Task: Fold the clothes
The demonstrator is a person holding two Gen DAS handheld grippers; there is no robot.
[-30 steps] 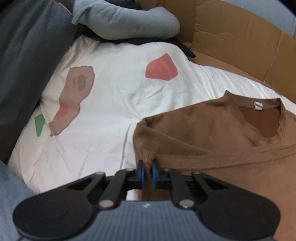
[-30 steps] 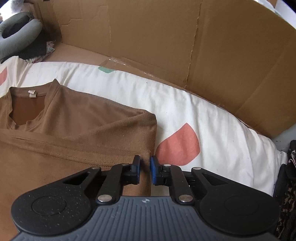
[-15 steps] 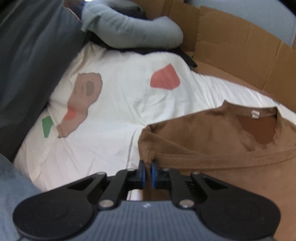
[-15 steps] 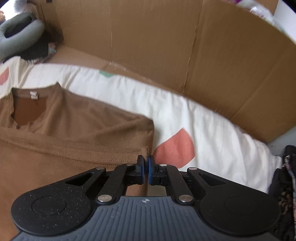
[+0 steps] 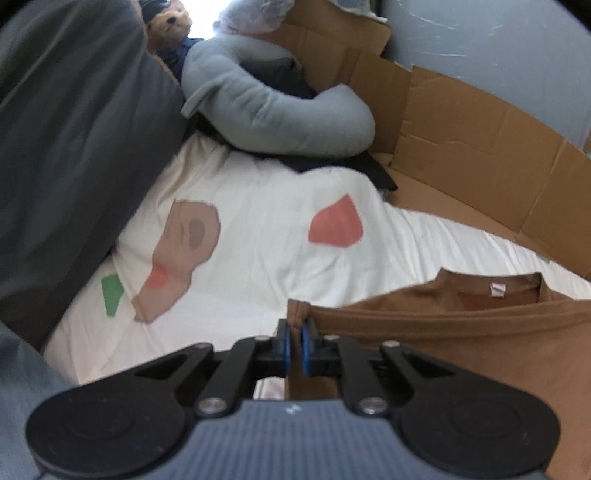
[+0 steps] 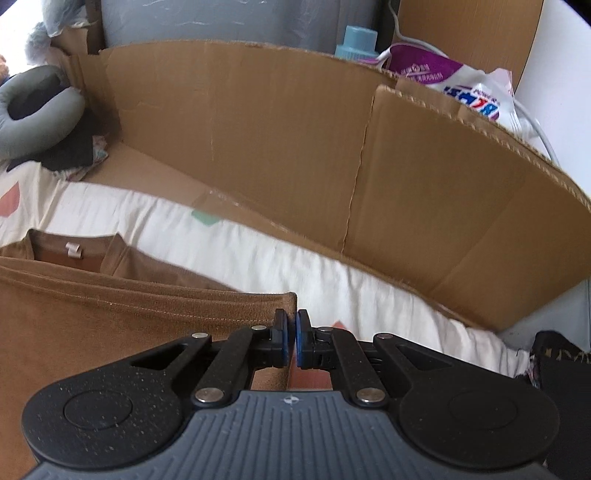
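Both claws clenched on brown t-shirt hem corners, lifted off bed sheet.
Left claw [image 5: 294, 345] and right claw [image 6: 291, 341] each pinch only a thin edge of the brown t-shirt [image 5: 461, 354]; the hem could slip out or the fold go skewed if one side leads. Both point steeply down over the white patterned sheet [image 5: 258, 236], near the cardboard wall [image 6: 295, 147].

Shirt [image 5: 461, 343] plain brown, small white tag at neck. Sheet [image 5: 266, 258] cream-white, printed with scattered patches: coral-red, tan with darker brown spot, green; pale mint patch near its far edge in right view. Cardboard wall [image 6: 295, 147] flat tan-brown. Curved pillow [image 5: 273, 118] grey-blue. Toy bear [image 5: 168, 20] brown, dark navy clothing. Gripper pads [image 5: 284, 345] blue on black arms, grey ribbed body. Bag [image 6: 461, 86] white with purple, blue and red lettering. Bottle cap [image 6: 356, 40] light blue.
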